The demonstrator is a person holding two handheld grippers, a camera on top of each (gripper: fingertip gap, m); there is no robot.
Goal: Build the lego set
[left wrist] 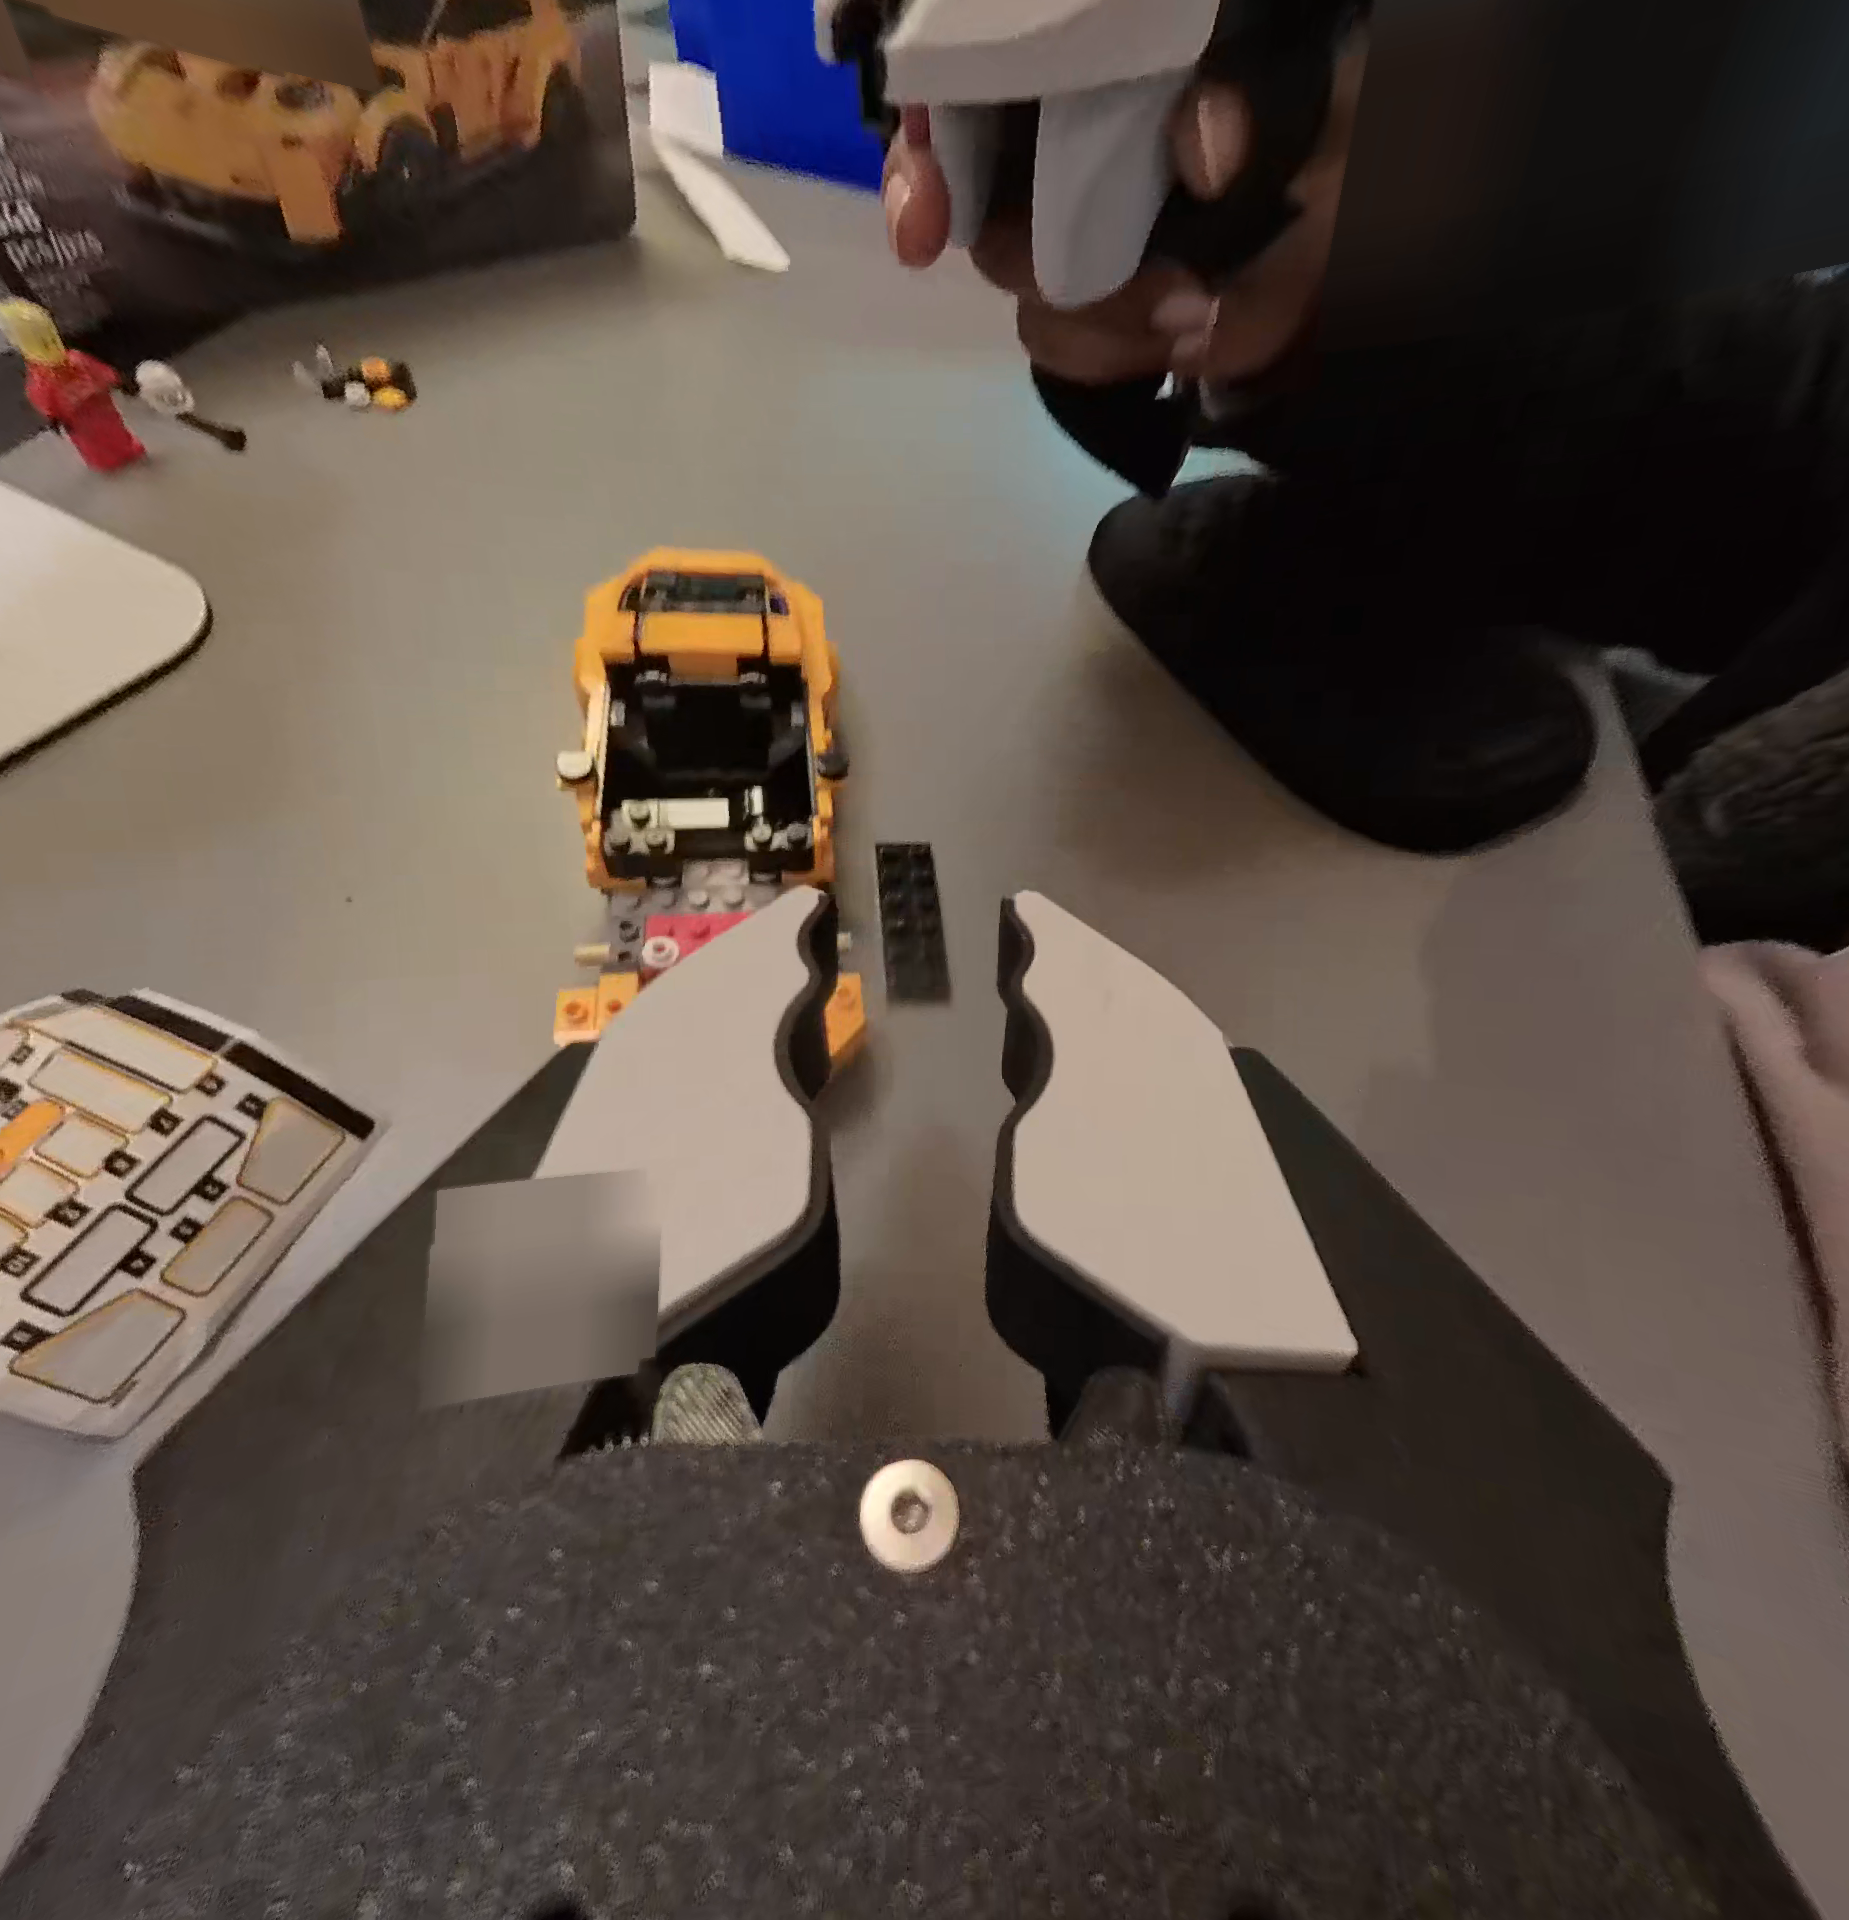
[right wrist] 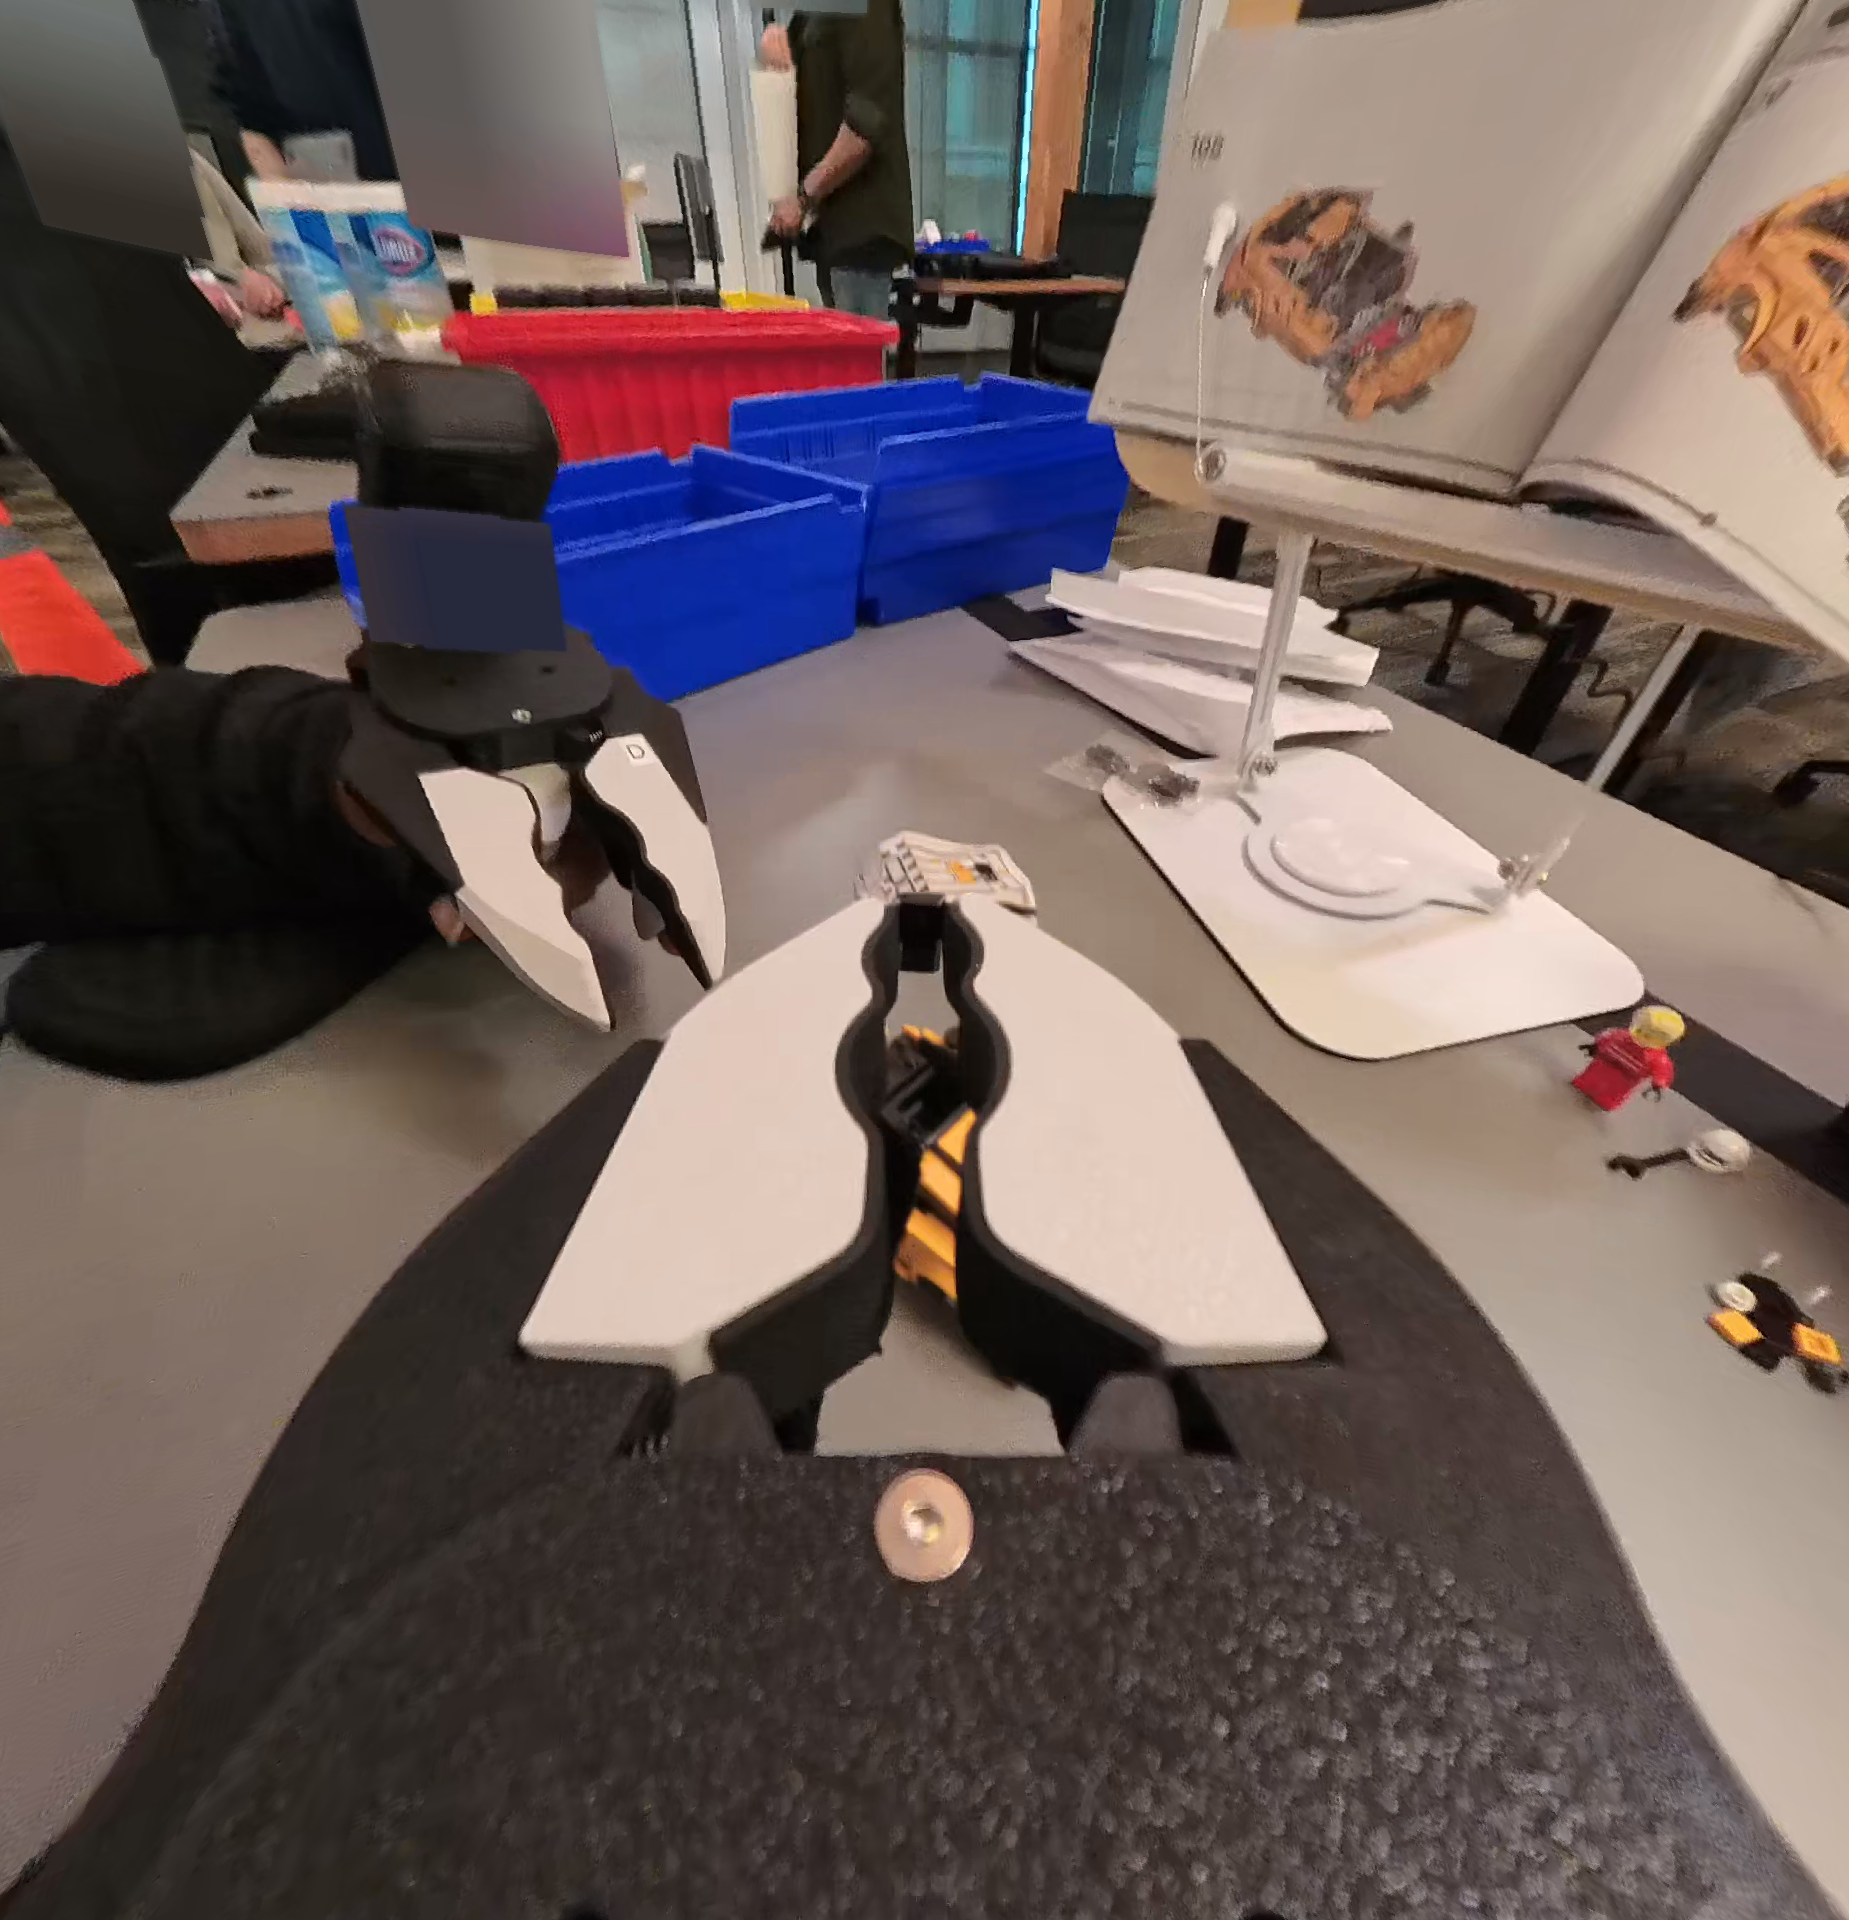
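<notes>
**Two tools over a half-built orange car**

Two tools work above the grey bench (left wrist: 1211,727). The left tool (left wrist: 915,914) hangs with its jaws apart and nothing between them; a black plate (left wrist: 912,920) lies flat on the bench in that gap, just right of the car (left wrist: 702,748). The right tool (right wrist: 918,920) is closed on a small black piece (right wrist: 918,940), with the car showing below between its fingers. Orange body, open black cabin, bare grey and pink studs at the near end. Printed writing shows on the box (left wrist: 307,135), sticker sheet (left wrist: 120,1195) and booklet (right wrist: 1471,260).
</notes>
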